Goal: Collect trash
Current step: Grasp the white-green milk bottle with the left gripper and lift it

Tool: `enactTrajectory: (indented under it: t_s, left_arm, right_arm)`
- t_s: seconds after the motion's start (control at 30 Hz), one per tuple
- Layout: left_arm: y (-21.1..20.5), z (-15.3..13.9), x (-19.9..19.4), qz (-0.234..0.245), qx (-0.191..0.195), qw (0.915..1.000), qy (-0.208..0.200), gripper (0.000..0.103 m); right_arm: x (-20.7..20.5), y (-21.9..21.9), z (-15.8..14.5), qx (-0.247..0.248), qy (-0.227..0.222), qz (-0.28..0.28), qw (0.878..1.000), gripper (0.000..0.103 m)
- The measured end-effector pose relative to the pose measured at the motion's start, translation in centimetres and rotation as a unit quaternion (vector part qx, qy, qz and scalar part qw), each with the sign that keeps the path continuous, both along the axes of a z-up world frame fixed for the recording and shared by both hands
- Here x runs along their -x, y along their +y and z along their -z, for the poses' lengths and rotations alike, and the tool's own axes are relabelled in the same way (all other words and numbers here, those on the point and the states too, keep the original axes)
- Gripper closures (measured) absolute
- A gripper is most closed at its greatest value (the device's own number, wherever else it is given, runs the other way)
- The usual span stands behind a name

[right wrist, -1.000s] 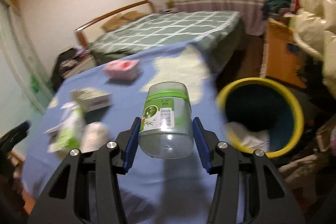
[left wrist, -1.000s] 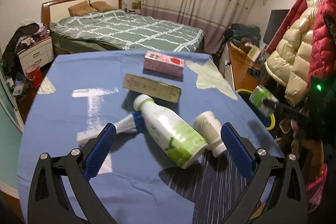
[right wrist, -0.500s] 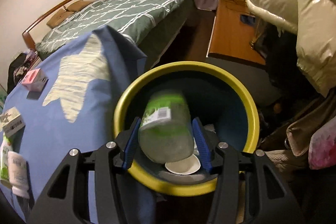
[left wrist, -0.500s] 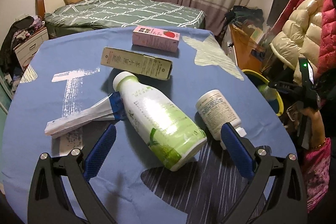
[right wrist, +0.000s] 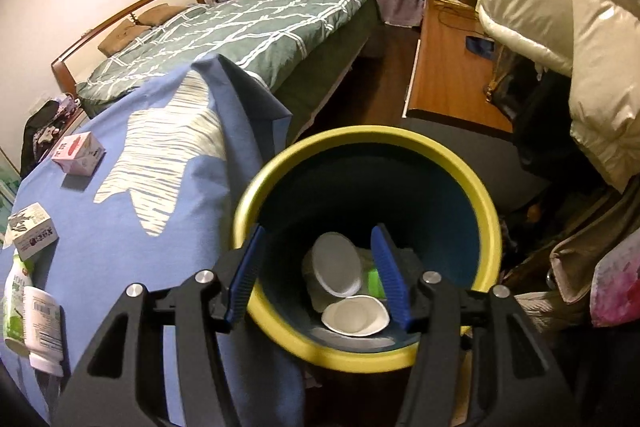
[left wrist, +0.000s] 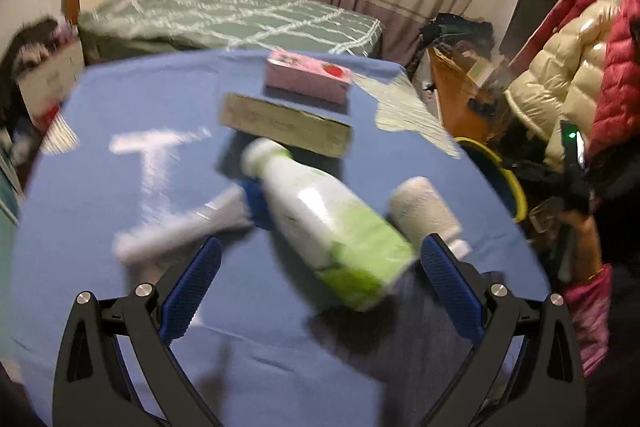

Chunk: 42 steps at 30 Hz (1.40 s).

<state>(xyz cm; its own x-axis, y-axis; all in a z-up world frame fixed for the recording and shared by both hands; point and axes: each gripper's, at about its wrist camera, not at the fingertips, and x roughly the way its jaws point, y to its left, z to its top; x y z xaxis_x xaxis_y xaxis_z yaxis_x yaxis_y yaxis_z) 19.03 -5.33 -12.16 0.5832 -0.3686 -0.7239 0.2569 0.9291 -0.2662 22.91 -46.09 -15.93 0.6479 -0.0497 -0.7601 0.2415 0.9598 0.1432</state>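
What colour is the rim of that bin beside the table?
Yellow, with a dark blue inside; the bin shows best in the right wrist view.

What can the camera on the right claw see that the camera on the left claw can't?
Only the right one looks down into the yellow-rimmed trash bin, where white paper bowls lie under the open right claw. Only the left one shows the toothpaste tube and the open left claw. Both see the green-and-white bottle, pink carton and bed.
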Motion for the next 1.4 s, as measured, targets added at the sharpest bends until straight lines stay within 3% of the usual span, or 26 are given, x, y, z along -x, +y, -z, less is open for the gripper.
enactTrajectory:
  t_s: [0.07,0.17,0.3,0.47,0.63,0.83,1.0,1.2,1.4]
  left_arm:
    - [-1.3,1.0,-0.3,-0.002,0.019,0.9996,0.019,0.005]
    - [-3.3,2.2,-0.9,-0.024,-0.016,0.9993,0.022,0.005]
    - [-4.2,3.2,-1.5,-0.037,-0.025,0.9988,0.021,0.005]
    - [-2.8,3.9,-1.3,-0.033,-0.030,0.9985,0.033,0.006]
    - [-0.2,3.1,0.4,-0.044,-0.046,0.9980,0.006,0.006]
    - [-1.8,4.5,0.0,-0.033,-0.026,0.9990,0.015,0.006]
    - [-2.4,5.3,-0.2,-0.038,-0.037,0.9986,0.006,0.034]
    - [-2.7,4.3,0.6,-0.039,-0.084,0.9953,-0.030,0.039]
    - [-1.7,1.5,1.7,-0.042,-0.099,0.9917,-0.070,0.043]
  right_arm:
    - [0.0,0.7,-0.3,0.001,-0.003,-0.006,1.000,0.050]
    - [0.0,1.2,-0.5,0.001,-0.005,-0.014,1.000,0.050]
    - [0.0,1.9,-0.8,0.001,-0.005,-0.022,1.000,0.049]
    - [0.0,2.0,-0.9,-0.003,-0.004,-0.026,1.000,0.049]
    - [0.0,2.1,-0.8,-0.005,-0.005,-0.027,1.000,0.049]
    - [0.3,3.2,-0.9,-0.010,-0.011,-0.040,0.999,0.049]
    - [0.5,3.7,-1.0,-0.010,-0.011,-0.049,0.999,0.049]
    - [0.5,3.9,-0.9,-0.017,-0.014,-0.048,0.999,0.049]
    - [0.8,3.7,-1.1,-0.023,-0.020,-0.047,0.998,0.049]
